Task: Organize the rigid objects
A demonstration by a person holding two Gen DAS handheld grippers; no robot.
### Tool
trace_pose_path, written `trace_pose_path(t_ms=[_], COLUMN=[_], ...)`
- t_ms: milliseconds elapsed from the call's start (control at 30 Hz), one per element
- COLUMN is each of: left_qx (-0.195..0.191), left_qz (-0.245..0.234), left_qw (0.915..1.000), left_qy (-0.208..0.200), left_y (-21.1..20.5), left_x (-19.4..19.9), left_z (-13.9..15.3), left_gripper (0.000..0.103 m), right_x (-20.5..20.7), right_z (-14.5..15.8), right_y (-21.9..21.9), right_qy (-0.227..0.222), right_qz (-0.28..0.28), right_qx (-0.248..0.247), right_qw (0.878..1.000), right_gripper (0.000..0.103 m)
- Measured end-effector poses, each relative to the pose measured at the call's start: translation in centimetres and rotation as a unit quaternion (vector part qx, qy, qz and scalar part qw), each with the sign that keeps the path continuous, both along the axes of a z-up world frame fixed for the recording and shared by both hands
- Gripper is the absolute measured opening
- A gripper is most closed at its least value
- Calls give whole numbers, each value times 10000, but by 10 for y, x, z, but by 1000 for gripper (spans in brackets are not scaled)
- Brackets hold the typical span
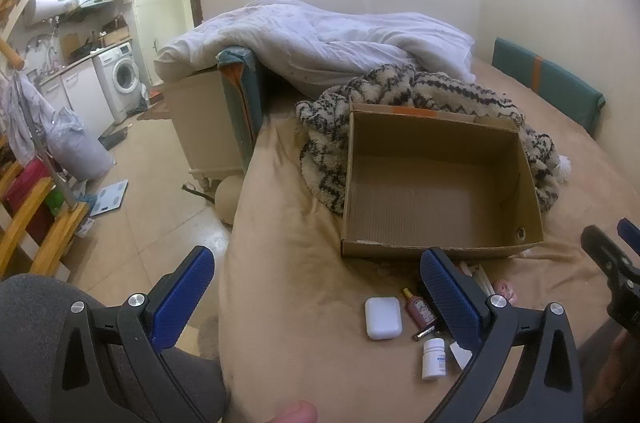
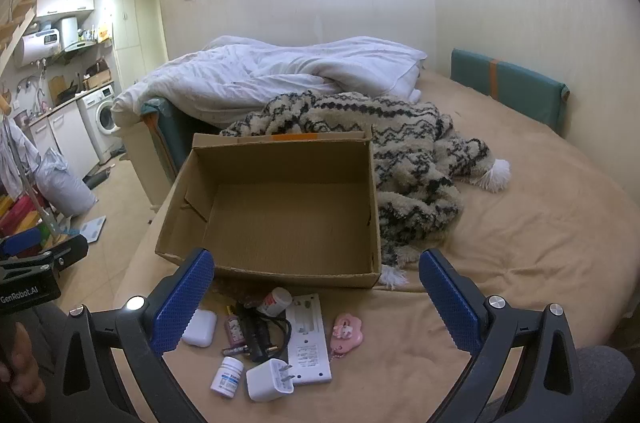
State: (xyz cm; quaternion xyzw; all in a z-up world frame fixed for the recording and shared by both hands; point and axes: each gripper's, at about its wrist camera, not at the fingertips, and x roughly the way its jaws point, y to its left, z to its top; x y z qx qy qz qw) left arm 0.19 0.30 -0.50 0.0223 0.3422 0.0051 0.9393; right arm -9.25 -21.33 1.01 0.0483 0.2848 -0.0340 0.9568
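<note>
**Small items clustered before open box on bed**

Cardboard box [image 2: 276, 211] bare inside, near bed's [image 2: 520, 243] front edge. Just before it: white case [image 2: 200, 327], pill bottle [image 2: 227, 376], charger plug [image 2: 269, 379], pink keychain [image 2: 347, 331]. Patterned blanket [image 2: 400, 159] against box's right. Left gripper [image 1: 316, 297] and right gripper [image 2: 316, 297] spread wide, holding nothing.

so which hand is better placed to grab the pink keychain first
Right, probably. In the right wrist view the pink keychain lies between the open right gripper fingers. From the left gripper, also open, it peeks out beyond the right finger, far off to that side.
</note>
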Motion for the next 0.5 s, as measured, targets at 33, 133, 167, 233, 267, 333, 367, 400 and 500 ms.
trace_pose_path(t_ms=[33,133,167,233,267,333,367,400,500], left_qx=[2,13,15,12,13,11,6,3,6], left_qz=[5,2,7,4,2,8,11,10,13], left_qw=[10000,10000,10000,10000,10000,10000,10000,10000,10000], left_qy=[-1,-5,-5,-3,0,-4,-6,-5,-8], left_y=[0,0,0,0,-1,0,0,0,0], left_x=[0,1,1,1,1,1,1,1,1], left_z=[0,0,0,0,0,0,0,0,1], left_gripper=[103,103,103,103,103,103,103,103,103], right_x=[1,0,1,1,0,0,0,1,1], right_z=[3,3,3,3,2,2,2,2,2], right_y=[1,2,1,1,1,2,1,1,1], right_qy=[1,-8,-3,-11,-15,-14,-14,-14,-16], right_qz=[-1,1,-2,-6,-1,-1,1,2,2], right_qx=[-4,-6,-4,-9,-10,-17,-14,-7,-17], right_qw=[10000,10000,10000,10000,10000,10000,10000,10000,10000], right_gripper=[103,103,103,103,103,103,103,103,103])
